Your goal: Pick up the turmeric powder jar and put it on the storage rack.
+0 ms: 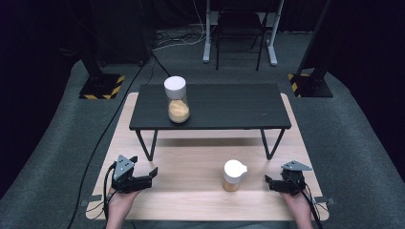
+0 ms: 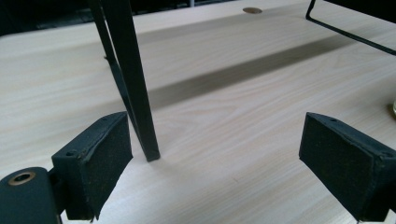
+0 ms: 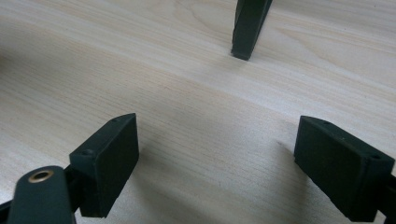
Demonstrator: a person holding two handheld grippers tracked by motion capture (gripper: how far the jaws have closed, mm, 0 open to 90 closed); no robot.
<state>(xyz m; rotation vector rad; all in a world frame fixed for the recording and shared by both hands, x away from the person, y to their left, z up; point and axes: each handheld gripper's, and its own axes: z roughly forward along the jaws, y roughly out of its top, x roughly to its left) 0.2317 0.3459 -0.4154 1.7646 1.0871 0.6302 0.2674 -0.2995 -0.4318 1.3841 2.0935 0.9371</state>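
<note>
High view: lidded jar (image 1: pixel 177 100) & small jug (image 1: pixel 233 175) w/ tan powder.

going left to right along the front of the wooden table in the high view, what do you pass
left claw → small white-lidded jar holding something tan → right claw. Both claws rest open on the wooden table, apart from the jar. The tall white-capped jar stands farther back on the black raised shelf, not in this row.
</note>
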